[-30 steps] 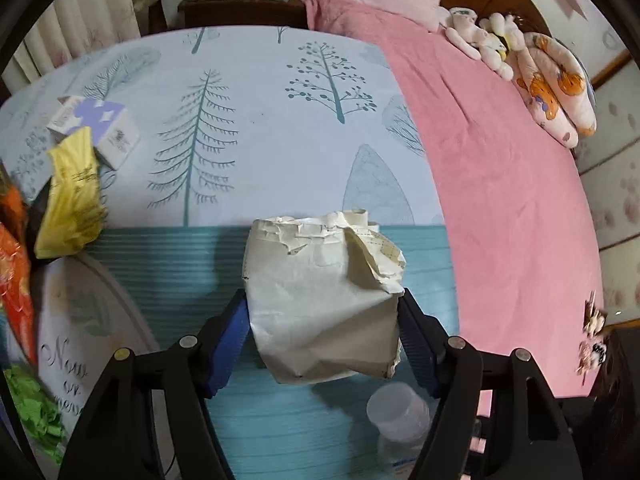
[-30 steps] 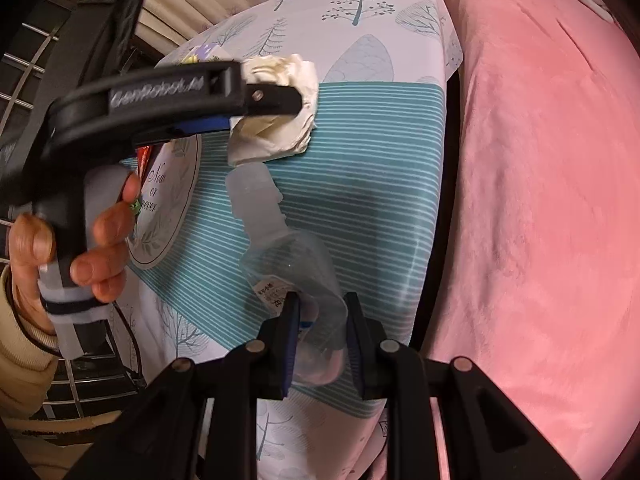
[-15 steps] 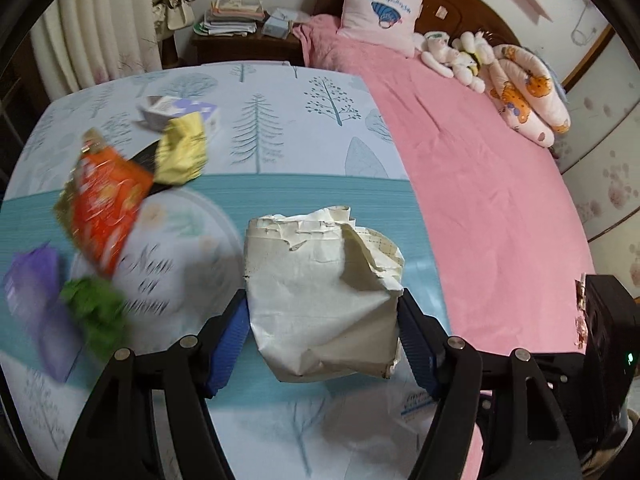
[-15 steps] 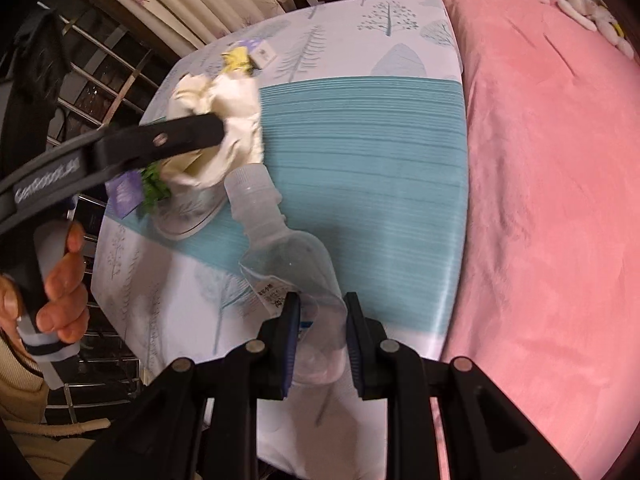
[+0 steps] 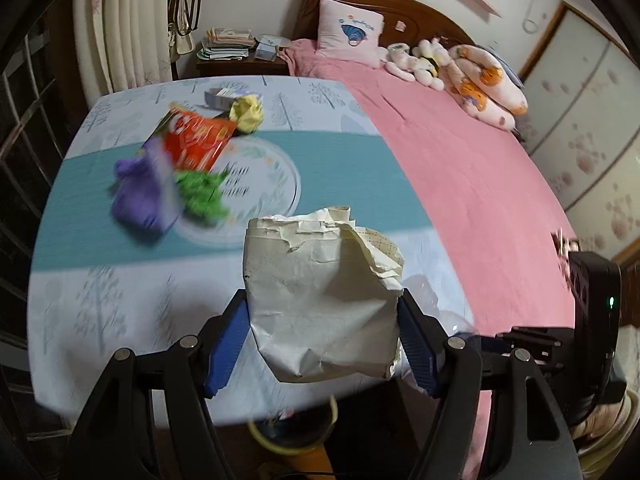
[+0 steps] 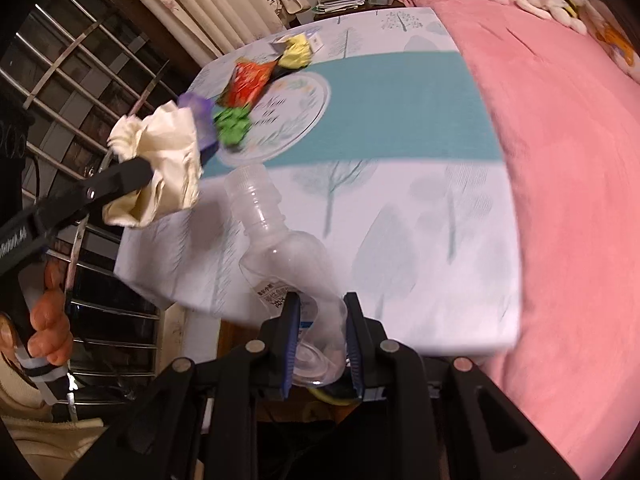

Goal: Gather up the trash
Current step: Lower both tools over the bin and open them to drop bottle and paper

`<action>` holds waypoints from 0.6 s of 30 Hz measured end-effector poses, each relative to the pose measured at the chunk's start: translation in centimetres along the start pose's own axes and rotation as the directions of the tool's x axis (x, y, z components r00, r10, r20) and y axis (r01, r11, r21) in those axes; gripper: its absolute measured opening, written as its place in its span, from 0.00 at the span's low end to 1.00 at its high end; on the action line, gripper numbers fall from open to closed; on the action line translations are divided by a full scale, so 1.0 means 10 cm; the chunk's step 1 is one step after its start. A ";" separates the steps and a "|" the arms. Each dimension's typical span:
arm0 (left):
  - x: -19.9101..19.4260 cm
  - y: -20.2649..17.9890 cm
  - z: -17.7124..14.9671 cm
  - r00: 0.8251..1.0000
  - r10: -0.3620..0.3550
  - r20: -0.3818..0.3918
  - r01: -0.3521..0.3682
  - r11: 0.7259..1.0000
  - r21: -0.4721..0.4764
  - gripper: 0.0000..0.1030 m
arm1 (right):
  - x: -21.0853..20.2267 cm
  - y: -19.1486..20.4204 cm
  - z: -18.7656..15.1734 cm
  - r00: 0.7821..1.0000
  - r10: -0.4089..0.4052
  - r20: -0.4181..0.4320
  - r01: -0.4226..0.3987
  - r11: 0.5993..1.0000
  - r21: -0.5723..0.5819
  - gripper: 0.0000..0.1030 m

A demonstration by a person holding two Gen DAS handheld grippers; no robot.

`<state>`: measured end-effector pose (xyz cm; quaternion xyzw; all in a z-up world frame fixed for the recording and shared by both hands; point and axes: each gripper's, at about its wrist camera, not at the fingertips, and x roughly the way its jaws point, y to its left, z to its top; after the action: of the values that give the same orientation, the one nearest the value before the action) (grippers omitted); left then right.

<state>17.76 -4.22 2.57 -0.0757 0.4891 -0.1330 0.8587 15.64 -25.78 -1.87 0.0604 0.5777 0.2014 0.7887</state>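
The left gripper point(image 5: 324, 340) is clamped on a crumpled cream paper bag point(image 5: 320, 300), its blue pads pressed against the bag's two sides, and holds it in the air above the near edge of the table point(image 5: 120, 300). The right gripper point(image 6: 322, 344) is squeezed narrow on the base of a clear plastic bottle point(image 6: 280, 248), whose capped neck points away from the fingers; it too hangs over the near edge of the table. In the right wrist view the left gripper and its bag show beyond the table's left edge, with a hand point(image 6: 50, 328) around the handle. Toward the table's far left corner, on and beside a round printed mat point(image 5: 260, 184), lie a purple wrapper point(image 5: 140, 196), a green crumpled scrap point(image 5: 202, 196), a red snack packet point(image 5: 196, 140), a yellow crumpled piece point(image 5: 247, 114) and a small box point(image 5: 224, 98). Along the table's right edge runs a bed with a pink cover point(image 5: 460, 168). Below the near edge a yellow-rimmed bin point(image 5: 292, 436) shows in part.
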 end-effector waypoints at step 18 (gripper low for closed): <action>-0.08 0.11 -2.15 0.962 -0.024 -0.272 0.032 0.999 0.025 0.67 | 0.47 0.42 -1.66 0.984 -0.021 -0.174 0.036 0.996 0.087 0.21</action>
<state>-0.94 -2.95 -8.05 -0.0511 0.5991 -0.1616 0.7825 0.24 -22.43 -10.09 0.0699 0.6534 0.1683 0.7347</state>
